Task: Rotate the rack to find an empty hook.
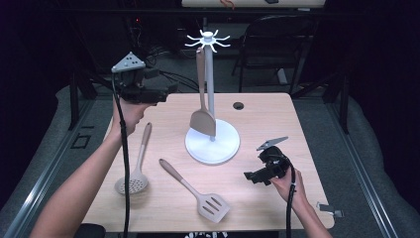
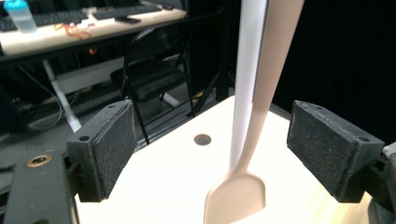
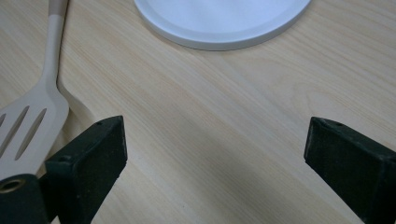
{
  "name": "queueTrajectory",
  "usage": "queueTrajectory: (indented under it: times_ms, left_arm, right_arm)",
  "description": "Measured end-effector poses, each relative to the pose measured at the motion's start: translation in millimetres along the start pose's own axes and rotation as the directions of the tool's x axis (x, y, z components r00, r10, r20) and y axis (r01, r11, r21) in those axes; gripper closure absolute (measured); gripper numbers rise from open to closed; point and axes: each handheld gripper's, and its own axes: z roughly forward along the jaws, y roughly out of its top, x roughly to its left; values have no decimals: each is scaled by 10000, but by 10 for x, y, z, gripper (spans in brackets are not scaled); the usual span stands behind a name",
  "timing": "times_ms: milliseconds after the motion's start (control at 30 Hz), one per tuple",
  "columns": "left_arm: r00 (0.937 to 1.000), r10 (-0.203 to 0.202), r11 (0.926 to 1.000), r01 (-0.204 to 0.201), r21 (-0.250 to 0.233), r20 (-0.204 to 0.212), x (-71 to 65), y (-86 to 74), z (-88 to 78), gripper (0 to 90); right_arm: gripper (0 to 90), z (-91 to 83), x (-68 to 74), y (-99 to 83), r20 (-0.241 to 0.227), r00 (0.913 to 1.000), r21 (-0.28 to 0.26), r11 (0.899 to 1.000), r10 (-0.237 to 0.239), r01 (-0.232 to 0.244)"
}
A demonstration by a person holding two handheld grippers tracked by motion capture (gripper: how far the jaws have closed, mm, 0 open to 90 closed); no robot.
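A light wooden table (image 1: 257, 114) stands in a dark room, with one white utensil stand (image 1: 212, 141) near its middle. One beige spatula (image 1: 202, 106) hangs from the stand's top hooks, its blade just above the round base. The left gripper (image 1: 171, 90), left of the stand, has jaws spread wide, gripping nothing. Two more utensils lie in front of the stand: one slotted turner (image 1: 198, 191) and one perforated skimmer (image 1: 136, 163). The right gripper (image 1: 249, 177), right of the stand, is wide and empty.

- We see a lab or workroom (dark): a lone test table (image 1: 257, 106) on grey carpet.
- Behind it, a folding chair (image 1: 270, 37), loose cables (image 1: 171, 77), a cluttered desk (image 2: 88, 28).
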Motion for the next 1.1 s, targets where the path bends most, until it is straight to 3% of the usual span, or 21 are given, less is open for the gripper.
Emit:
queueTrajectory:
  times_ms: [233, 400, 467, 633, 700, 733, 767, 833, 933, 1033, 1100]
  left_arm:
    - [9994, -226, 9981, 241, 560, -272, 2, -366, -29, 84]
    - [9971, -605, 9930, 647, 984, -456, -15, -718, -40, 60]
    - [9948, -867, 9891, 923, 1148, -527, -16, -876, -47, 49]
    - [9862, -1426, 9750, 1546, 1595, -843, 5, -1219, -56, 21]
    - [9789, -1749, 9666, 1912, 1705, -1061, 32, -1373, -73, 17]
    - [9789, -1749, 9666, 1912, 1705, -1061, 32, -1373, -73, 15]
    - [9766, -1823, 9639, 2004, 1756, -1142, 39, -1417, -71, 14]
    - [9729, -1951, 9572, 2164, 1921, -1241, 51, -1479, -65, 12]
    - [9694, -2036, 9541, 2279, 1943, -1374, 50, -1541, -74, 10]
    - [9667, -2090, 9492, 2368, 2071, -1474, 39, -1605, -77, 10]
    - [9656, -2102, 9453, 2406, 2201, -1528, 35, -1661, -75, 9]
  right_arm:
    - [95, 31, 85, 7, -44, 9997, 104, 9996, -244, 244]
    - [146, 40, 146, 11, -93, 9995, 166, 9994, -310, 311]
    - [174, 37, 184, 13, 89, 9989, 222, 9987, -468, 466]
    - [231, 49, 282, 23, -6, 9974, 353, 9968, -719, 718]
    - [281, 57, 342, 30, -161, 9966, 235, 9965, -804, 808]
    - [281, 57, 342, 30, -161, 9966, 235, 9965, -804, 808]
    - [336, 62, 385, 33, -281, 9966, 249, 9966, -776, 783]
    - [363, 66, 412, 33, -348, 9961, 335, 9960, -814, 825]
    - [489, 66, 505, 37, -489, 9929, 323, 9934, -1083, 1099]
    - [681, 51, 620, 50, -682, 9880, 265, 9897, -1388, 1409]
    - [805, 56, 718, 50, -567, 9836, 283, 9845, -1710, 1728]
